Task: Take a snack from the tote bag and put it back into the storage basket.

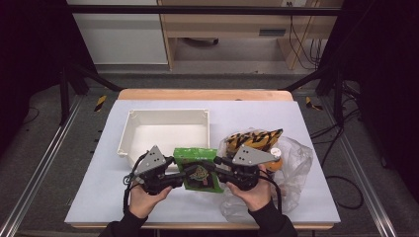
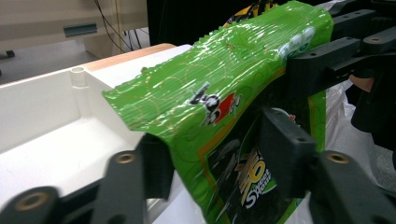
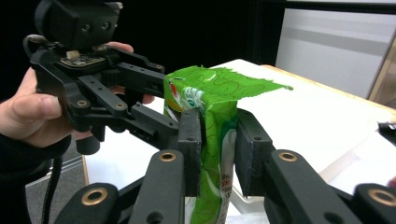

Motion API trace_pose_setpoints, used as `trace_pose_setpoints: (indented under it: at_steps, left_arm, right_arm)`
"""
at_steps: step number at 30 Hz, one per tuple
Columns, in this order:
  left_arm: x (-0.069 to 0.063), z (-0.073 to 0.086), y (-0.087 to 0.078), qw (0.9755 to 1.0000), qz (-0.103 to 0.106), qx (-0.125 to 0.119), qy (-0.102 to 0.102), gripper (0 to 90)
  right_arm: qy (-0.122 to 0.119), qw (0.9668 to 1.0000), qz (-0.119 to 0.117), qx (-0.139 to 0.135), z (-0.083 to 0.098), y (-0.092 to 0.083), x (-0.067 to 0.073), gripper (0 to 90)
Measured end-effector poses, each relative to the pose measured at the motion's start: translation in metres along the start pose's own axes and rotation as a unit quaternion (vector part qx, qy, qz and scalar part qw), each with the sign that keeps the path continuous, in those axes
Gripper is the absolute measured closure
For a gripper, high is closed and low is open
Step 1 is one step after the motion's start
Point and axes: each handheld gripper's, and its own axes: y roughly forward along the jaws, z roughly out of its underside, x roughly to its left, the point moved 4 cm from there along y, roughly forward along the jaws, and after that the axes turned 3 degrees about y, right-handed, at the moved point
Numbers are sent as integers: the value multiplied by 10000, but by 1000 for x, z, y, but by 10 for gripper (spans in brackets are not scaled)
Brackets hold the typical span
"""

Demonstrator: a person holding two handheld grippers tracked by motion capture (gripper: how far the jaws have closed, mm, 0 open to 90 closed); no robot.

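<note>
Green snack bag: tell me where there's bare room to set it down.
The white bin is empty inside, just beyond the green snack bag. Bare table lies right of the bin and behind the clear plastic bag. It is crowded near the right gripper, around that plastic bag and the striped snack pack.

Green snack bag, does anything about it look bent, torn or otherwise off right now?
The green snack bag is held up between both grippers, and its sealed top edge folds sideways over the white bin, leaving the film creased. No tear or spill shows.

Black tongs (image 1: 179, 174) with grey triangular plates, brass rivets, dark sleeves.
</note>
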Motion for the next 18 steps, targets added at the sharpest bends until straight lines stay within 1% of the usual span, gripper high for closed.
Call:
trace_pose_setpoints:
  at_steps: [2,4,6,8,10,15,17,18]
  left_arm:
    - [0,0,-2,10000,-1,-26,-6,570]
    - [-2,-1,-4,10000,-41,-6,18,630]
    - [-5,-2,-5,9999,-85,27,54,665]
    - [-8,-3,-6,9999,-74,57,96,695]
    - [-10,-5,-8,9999,-44,65,130,720]
    - [-14,-9,-13,9998,20,71,163,755]
    - [-15,-10,-15,9997,-5,87,213,758]
    - [-15,-11,-16,9996,-59,112,257,759]
  right_arm:
    - [76,10000,5,1,2,-1,-2,732]
    - [102,9999,88,21,5,-2,-5,709]
    - [142,9998,126,37,6,-1,-6,693]
    - [155,9997,173,52,7,-1,-7,666]
    - [150,9997,214,40,7,-1,-7,640]
    - [189,9996,186,8,7,-3,-6,603]
    - [214,9996,186,1,7,-3,-6,587]
    - [223,9996,193,-6,7,-3,-5,571]
